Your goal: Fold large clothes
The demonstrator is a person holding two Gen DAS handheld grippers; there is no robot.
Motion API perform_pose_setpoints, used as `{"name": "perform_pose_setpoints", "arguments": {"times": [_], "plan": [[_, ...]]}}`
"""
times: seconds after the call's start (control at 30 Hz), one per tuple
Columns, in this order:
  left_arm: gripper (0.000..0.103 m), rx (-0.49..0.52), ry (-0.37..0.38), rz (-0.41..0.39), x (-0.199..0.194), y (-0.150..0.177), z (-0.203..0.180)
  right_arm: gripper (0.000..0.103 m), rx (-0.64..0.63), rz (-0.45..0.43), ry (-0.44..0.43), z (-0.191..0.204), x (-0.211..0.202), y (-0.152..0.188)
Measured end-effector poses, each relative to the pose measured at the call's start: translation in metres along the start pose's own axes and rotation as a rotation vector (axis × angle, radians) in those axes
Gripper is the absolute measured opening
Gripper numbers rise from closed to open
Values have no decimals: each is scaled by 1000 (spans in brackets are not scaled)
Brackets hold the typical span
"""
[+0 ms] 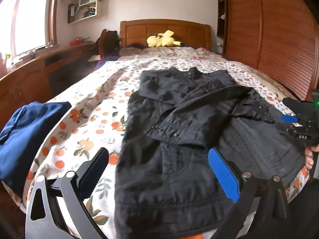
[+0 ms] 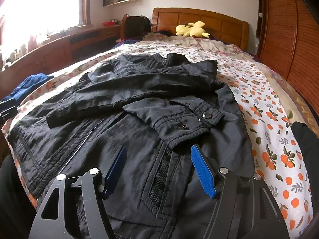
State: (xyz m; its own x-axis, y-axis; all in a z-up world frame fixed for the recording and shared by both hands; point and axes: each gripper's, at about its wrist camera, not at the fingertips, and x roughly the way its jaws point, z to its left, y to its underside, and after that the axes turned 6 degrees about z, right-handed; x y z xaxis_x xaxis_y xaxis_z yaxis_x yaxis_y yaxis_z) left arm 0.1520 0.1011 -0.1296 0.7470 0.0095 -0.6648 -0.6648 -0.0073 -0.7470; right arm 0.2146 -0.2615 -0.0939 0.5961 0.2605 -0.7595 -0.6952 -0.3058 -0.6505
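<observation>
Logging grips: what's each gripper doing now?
Left gripper: open, holding nothing, above the black jacket.
Right gripper: open, holding nothing.

Only one marking is being shown legibly — small white letters reading roughly "UAS", printed on the black body of the right gripper [image 1: 299,128] at the edge of the left wrist view. The last letter is being blurred, so the reading is uncertain. Nothing else is being displayed that can be read — no label on the black jacket [image 2: 123,107], none on the shelf [image 1: 83,4].
</observation>
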Motion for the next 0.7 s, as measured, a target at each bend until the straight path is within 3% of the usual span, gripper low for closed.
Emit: {"name": "perform_pose_setpoints", "arguments": {"times": [0.23,0.3,0.43,0.7], "plan": [[100,-13,-40,17,1,15,18,64,-6,9,22,1,3,0],[100,-16,-42,19,0,18,22,72,-15,6,36,3,1,0],[100,-19,-46,22,-3,25,30,73,-47,1,60,6,-8,2],[100,-34,-35,50,-2,39,41,73,-21,48,121,-19,-38,39]]}}
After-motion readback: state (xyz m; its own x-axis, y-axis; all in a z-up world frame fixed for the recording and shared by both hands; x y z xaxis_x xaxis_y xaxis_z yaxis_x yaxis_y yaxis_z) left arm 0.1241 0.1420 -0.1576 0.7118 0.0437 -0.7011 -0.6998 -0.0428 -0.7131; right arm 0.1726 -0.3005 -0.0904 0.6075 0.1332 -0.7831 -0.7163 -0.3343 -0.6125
